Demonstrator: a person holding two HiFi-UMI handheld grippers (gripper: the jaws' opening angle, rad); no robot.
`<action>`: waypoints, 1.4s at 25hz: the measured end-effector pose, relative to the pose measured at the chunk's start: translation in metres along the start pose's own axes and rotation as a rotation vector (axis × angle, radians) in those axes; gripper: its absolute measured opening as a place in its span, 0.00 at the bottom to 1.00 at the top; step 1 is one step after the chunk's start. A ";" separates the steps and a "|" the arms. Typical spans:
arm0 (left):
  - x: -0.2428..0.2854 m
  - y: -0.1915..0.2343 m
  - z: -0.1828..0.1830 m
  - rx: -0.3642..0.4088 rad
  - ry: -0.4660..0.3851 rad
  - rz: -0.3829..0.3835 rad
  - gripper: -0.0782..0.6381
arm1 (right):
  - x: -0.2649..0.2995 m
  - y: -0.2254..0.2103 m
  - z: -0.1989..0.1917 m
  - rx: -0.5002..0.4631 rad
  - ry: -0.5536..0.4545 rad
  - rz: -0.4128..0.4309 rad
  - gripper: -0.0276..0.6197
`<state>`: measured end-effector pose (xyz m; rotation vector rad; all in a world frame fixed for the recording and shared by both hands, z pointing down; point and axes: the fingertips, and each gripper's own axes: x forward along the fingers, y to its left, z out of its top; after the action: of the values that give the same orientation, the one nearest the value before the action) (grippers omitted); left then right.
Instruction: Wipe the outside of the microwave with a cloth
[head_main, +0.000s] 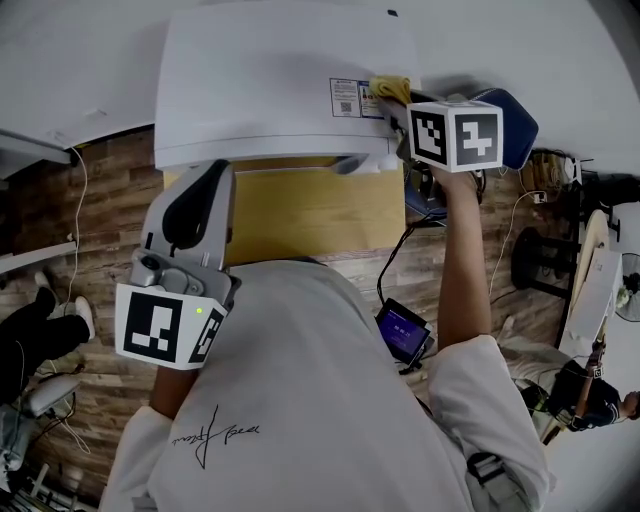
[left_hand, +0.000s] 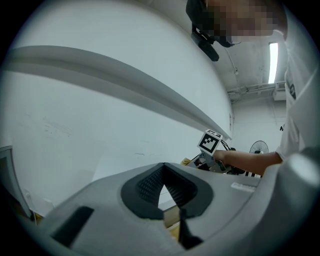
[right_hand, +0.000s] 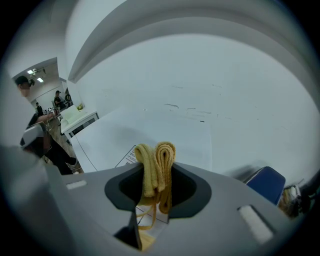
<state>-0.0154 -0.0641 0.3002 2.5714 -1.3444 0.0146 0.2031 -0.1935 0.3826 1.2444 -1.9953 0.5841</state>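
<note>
Right claw (right_hand: 157, 177) is clamped tight on a folded yellow cloth (right_hand: 159, 155). The cloth is bunched into 2 thick loops that stick up between the jaws, and a bit of loose edge is hung below them. Right at the claw's tip, the cloth is laid against the white microwave (head_main: 270, 80), close to the panel's right-hand edge. A printed label (head_main: 350, 97) is seen just left of the claw, partly covered by the cloth. A blue thing (right_hand: 265, 182) is parked off to the claw's right, maybe a chair or a bag, it can't be made out any better than that.

Left claw (left_hand: 163, 187) is held well back from the microwave, off its front left corner, down by the person's shirt (head_main: 300, 400). Nothing is gripped in it: the jaws are closed up, with the pads met at the base and only a thin V of gap above.
</note>
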 end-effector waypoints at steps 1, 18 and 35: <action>0.000 0.000 0.000 0.000 -0.001 0.000 0.10 | 0.001 0.003 0.001 -0.001 -0.001 0.009 0.23; -0.015 0.007 0.010 -0.017 -0.027 0.009 0.11 | 0.018 0.072 0.029 -0.088 -0.012 0.132 0.23; -0.042 0.037 0.009 -0.032 -0.008 0.097 0.11 | 0.051 0.179 0.069 -0.185 -0.025 0.322 0.23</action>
<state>-0.0705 -0.0528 0.2944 2.4804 -1.4595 -0.0004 0.0047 -0.1921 0.3745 0.8298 -2.2333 0.5221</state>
